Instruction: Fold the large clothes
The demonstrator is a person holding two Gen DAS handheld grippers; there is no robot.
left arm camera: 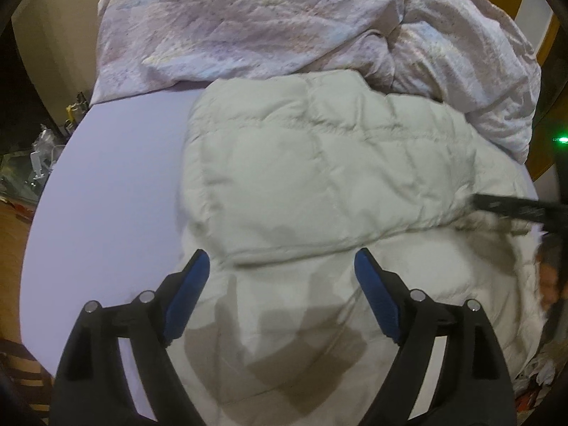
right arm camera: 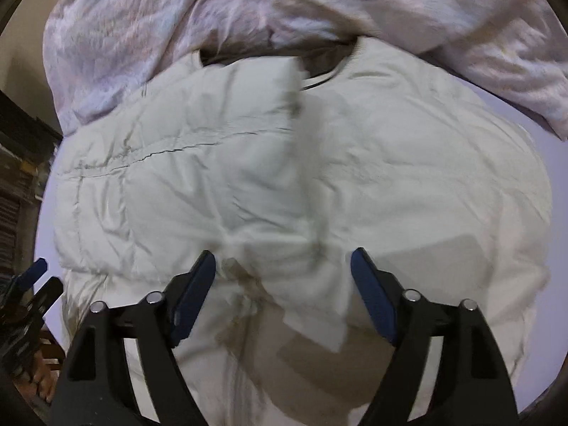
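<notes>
Quilted white jacket (left arm camera: pixel 319 163) lies partly folded on lavender bed sheet (left arm camera: pixel 117 177), touching rumpled patterned duvet (left arm camera: pixel 248 17) behind. Left tongs (left arm camera: pixel 282 266) spread wide above jacket, gripping nothing. Right tongs (right arm camera: pixel 283 264) spread wide, nothing pinched.

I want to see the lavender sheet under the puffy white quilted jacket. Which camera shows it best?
The left wrist view. There the smooth lavender sheet lies bare in a wide stretch beside the puffy white quilted jacket. In the right wrist view the jacket covers most of it, leaving only thin strips of sheet at the edges.
</notes>
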